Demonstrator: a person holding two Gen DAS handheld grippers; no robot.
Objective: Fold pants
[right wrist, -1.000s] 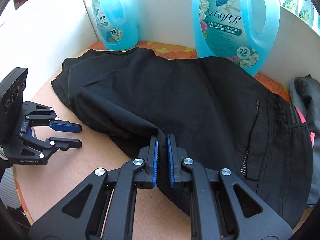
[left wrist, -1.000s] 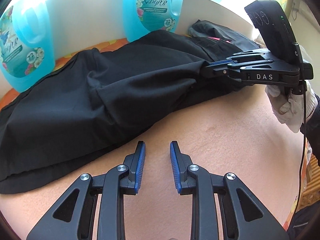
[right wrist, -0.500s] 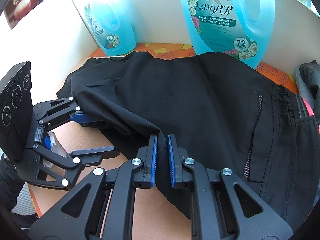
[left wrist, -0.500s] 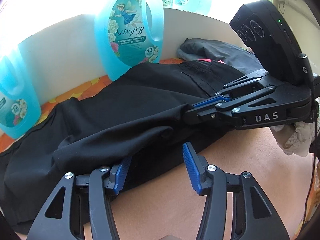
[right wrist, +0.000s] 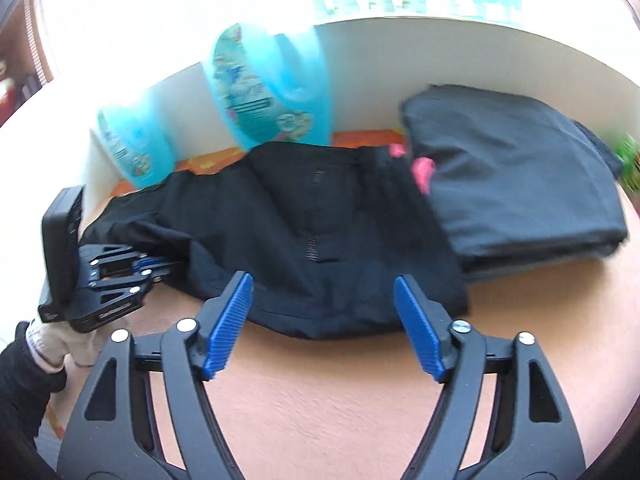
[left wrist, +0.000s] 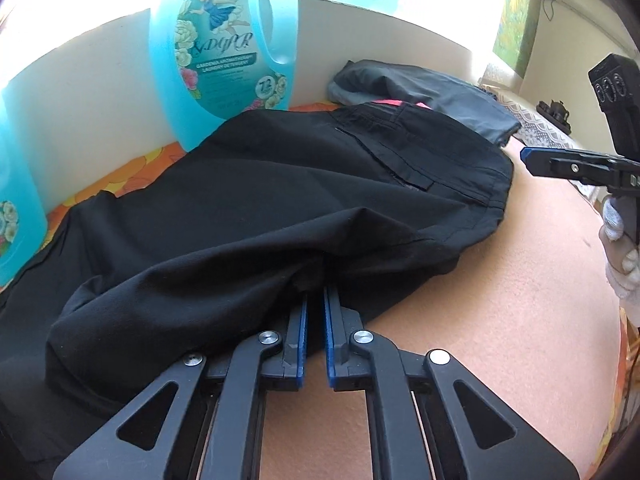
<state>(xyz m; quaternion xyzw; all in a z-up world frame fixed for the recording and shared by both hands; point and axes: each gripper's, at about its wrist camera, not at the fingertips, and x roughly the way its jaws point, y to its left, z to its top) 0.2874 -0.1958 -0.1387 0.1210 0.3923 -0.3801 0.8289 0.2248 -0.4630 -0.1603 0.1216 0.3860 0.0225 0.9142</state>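
Observation:
Black pants (left wrist: 280,200) lie crumpled along the back of the peach table, waistband to the right. My left gripper (left wrist: 315,300) is shut on a fold of the pants' near edge, and the cloth hides its fingertips. In the right wrist view the left gripper (right wrist: 168,266) shows at the left, its tips buried in the pants (right wrist: 320,220). My right gripper (right wrist: 324,284) is opening wide just in front of the waistband end. The hem shows between its fingers, but the pads (right wrist: 228,320) do not touch it. One right finger (left wrist: 536,160) shows at the right edge.
Two blue detergent bottles (left wrist: 224,52) (left wrist: 16,200) stand against the white back wall (left wrist: 100,92). A folded grey garment (right wrist: 512,184) lies at the back right, with something pink (right wrist: 424,172) beside it. Bare peach tabletop (left wrist: 500,320) stretches in front. A gloved hand (right wrist: 52,344) holds the left gripper.
My left gripper has closed on the pants' fold. My right gripper has let go of the cloth, opened wide and swung away to the right, toward the waistband end.

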